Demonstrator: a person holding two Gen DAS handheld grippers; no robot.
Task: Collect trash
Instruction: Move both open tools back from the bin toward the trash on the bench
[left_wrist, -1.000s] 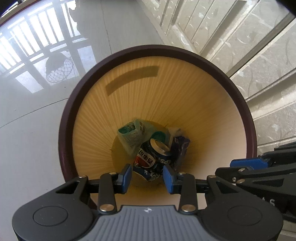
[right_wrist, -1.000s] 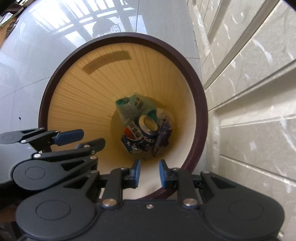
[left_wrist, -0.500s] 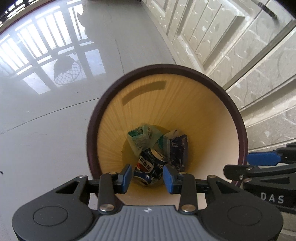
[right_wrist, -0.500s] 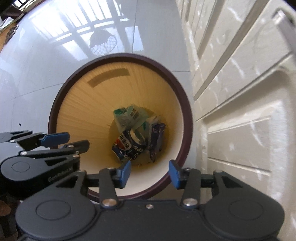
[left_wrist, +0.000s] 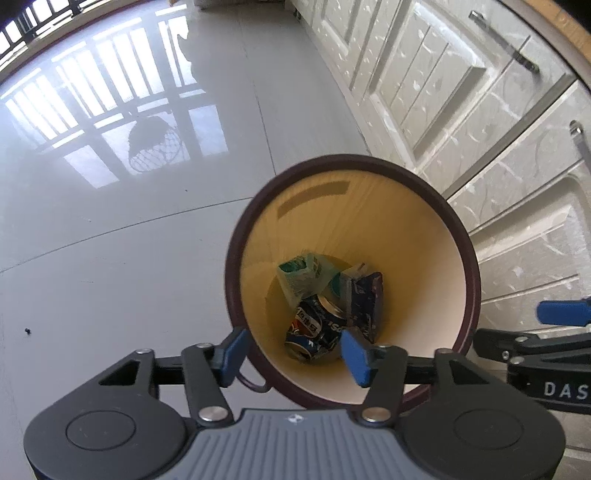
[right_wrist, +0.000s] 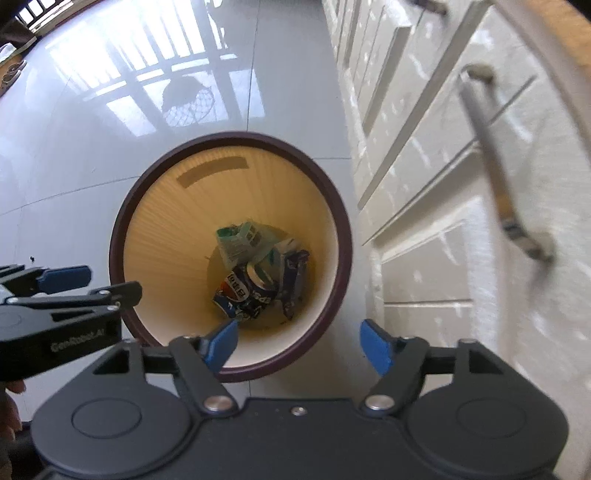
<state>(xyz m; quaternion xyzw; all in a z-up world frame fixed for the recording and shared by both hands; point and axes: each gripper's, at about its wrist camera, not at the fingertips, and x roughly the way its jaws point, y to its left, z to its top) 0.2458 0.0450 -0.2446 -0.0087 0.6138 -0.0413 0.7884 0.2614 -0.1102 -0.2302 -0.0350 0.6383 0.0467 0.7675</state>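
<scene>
Two handheld grippers point steeply down over a round bin (left_wrist: 466, 258) that stands on a glossy grey floor (left_wrist: 110, 240), just beside white cabinet doors (left_wrist: 480, 122). The trash lies straight below the fingers, at the bottom of the bin: one crushed blue can (left_wrist: 316, 328) lying on its side with its long axis running from the bin's near wall toward the centre, one green-and-white bag (left_wrist: 301, 275) behind it, and one dark purple wrapper (left_wrist: 364, 299) leaning at the can's right. The left gripper (left_wrist: 293, 354) has just been opening; its jaws stand moderately apart and hold nothing. The right gripper (right_wrist: 301, 345) has just been opening too; its jaws stand wide and hold nothing. Both hang side by side above the bin's near rim, about equally near the trash. No loose trash shows on the floor in either view.
</scene>
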